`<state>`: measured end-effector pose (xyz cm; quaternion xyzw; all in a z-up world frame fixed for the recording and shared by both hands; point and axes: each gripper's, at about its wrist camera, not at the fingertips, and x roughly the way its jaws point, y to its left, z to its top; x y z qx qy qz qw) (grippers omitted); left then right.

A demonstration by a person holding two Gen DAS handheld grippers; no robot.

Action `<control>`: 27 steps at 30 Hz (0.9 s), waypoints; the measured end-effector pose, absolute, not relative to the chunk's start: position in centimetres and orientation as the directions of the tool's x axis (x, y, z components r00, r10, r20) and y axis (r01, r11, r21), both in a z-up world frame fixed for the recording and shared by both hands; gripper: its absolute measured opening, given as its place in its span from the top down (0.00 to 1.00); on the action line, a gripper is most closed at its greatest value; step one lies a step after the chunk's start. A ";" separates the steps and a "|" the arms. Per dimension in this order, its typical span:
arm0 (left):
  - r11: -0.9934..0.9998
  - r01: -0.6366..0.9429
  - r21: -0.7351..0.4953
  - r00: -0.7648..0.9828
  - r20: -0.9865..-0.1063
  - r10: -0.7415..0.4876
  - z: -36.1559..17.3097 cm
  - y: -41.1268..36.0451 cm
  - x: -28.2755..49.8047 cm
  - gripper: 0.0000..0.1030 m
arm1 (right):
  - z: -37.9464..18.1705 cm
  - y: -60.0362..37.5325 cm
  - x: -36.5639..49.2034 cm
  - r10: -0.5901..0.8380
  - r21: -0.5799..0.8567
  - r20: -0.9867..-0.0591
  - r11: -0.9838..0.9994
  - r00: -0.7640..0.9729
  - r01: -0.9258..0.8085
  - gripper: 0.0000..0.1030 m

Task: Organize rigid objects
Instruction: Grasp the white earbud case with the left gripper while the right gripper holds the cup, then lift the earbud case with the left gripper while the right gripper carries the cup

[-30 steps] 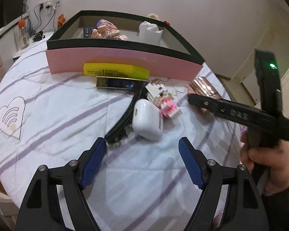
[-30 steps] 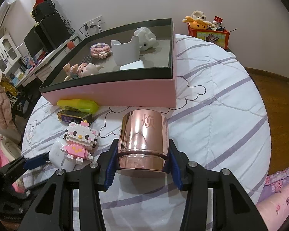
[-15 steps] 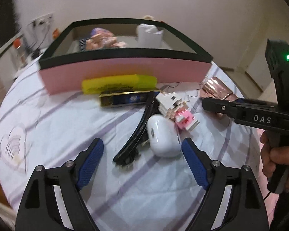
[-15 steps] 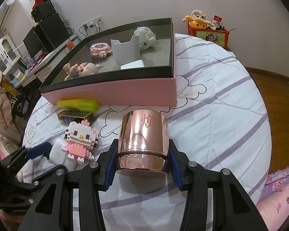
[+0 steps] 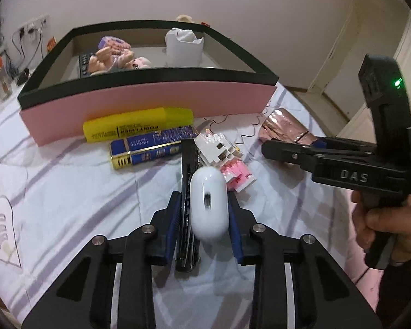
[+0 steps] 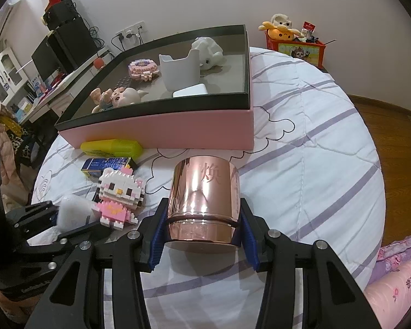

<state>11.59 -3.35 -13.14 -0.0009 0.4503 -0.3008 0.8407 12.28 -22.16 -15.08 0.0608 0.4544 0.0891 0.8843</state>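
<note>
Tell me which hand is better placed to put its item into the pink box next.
Right, probably. The right gripper is already clamped on the copper cup, directly before the pink box. The left gripper is closing around both the white earbud case and a black hairband.

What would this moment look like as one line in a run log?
left tool: closing around white case and black comb | right tool: gripping copper cup | pink box: behind

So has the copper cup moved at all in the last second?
No. The copper cup sits in the right gripper at the same spot in front of the pink box.
</note>
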 end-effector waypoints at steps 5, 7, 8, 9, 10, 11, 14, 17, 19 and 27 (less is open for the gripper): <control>0.822 0.494 -0.284 0.427 -0.744 -0.514 -12.5 -2.4 10.6 0.69 | -15.0 -21.9 12.1 0.213 0.188 -0.793 0.977 0.571 -0.102 0.53; 0.826 0.489 -0.281 0.443 -0.735 -0.512 -11.9 -1.9 10.2 0.69 | -15.0 -21.8 12.1 0.213 0.188 -0.793 0.977 0.571 -0.103 0.53; 0.828 0.486 -0.280 0.454 -0.729 -0.513 -11.5 -1.7 10.0 0.69 | -15.0 -21.8 12.1 0.213 0.188 -0.792 0.977 0.572 -0.104 0.53; 0.829 0.486 -0.277 0.464 -0.721 -0.514 -11.2 -1.5 9.8 0.69 | -14.9 -21.7 12.0 0.213 0.187 -0.792 0.977 0.572 -0.105 0.53; 0.833 0.485 -0.268 0.480 -0.715 -0.509 -10.7 -1.4 9.7 0.69 | -14.9 -21.6 11.9 0.213 0.186 -0.792 0.977 0.572 -0.106 0.53; 0.837 0.484 -0.257 0.494 -0.709 -0.503 -10.4 -1.2 9.5 0.69 | -14.9 -21.5 11.9 0.214 0.186 -0.792 0.977 0.572 -0.108 0.53; 0.845 0.473 -0.249 0.506 -0.709 -0.492 -10.2 -0.8 9.5 0.69 | -14.7 -21.1 11.7 0.216 0.186 -0.791 0.976 0.572 -0.112 0.53; 0.853 0.468 -0.231 0.530 -0.699 -0.480 -10.0 -0.6 9.3 0.69 | -14.6 -20.8 11.4 0.217 0.183 -0.791 0.976 0.572 -0.118 0.53; 0.856 0.464 -0.229 0.536 -0.697 -0.477 -9.9 -0.2 9.2 0.69 | -14.5 -20.7 11.4 0.216 0.181 -0.792 0.976 0.571 -0.119 0.53; 0.881 0.417 -0.222 0.557 -0.704 -0.441 -9.7 0.4 9.4 0.69 | -13.8 -20.3 10.9 0.217 0.177 -0.786 0.976 0.579 -0.125 0.53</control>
